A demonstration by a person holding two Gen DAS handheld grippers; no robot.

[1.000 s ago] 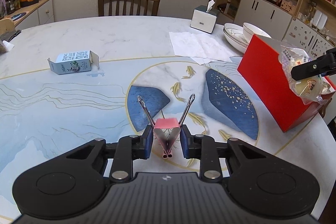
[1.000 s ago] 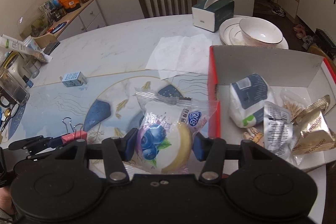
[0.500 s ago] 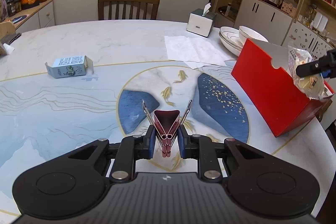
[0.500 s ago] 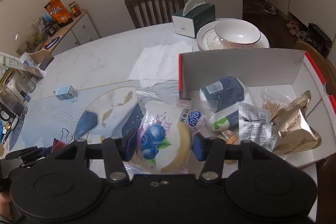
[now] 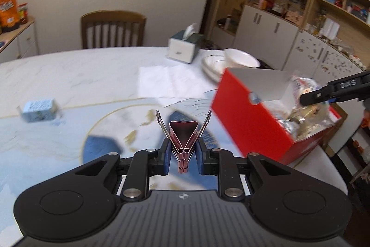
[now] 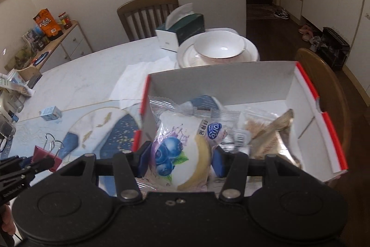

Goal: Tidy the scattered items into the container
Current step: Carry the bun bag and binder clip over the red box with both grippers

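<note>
Both tools are loaded & heading for the red box (image 6: 309, 94) at the table's right edge. Right tool (image 6: 179, 159) is clenched on a blueberry bun packet (image 6: 182, 147), held over the box's near-left corner w/ other snack packs already inside; best to carry it further in past the wall before letting go, so the crinkly wrapper doesn't snag on the rim. Left tool (image 5: 182, 155) pinches a red binder clip (image 5: 183, 138) by its body, wire handles splayed upward, held off the table & short of the box; bring it over the rim, then release low since it's small & may bounce. A small blue carton (image 5: 38, 108) is left on the marble-look table (image 5: 81, 75) w/ fish motif. Room: dining chair, tissue box, stacked bowls, cabinets, dim light.
</note>
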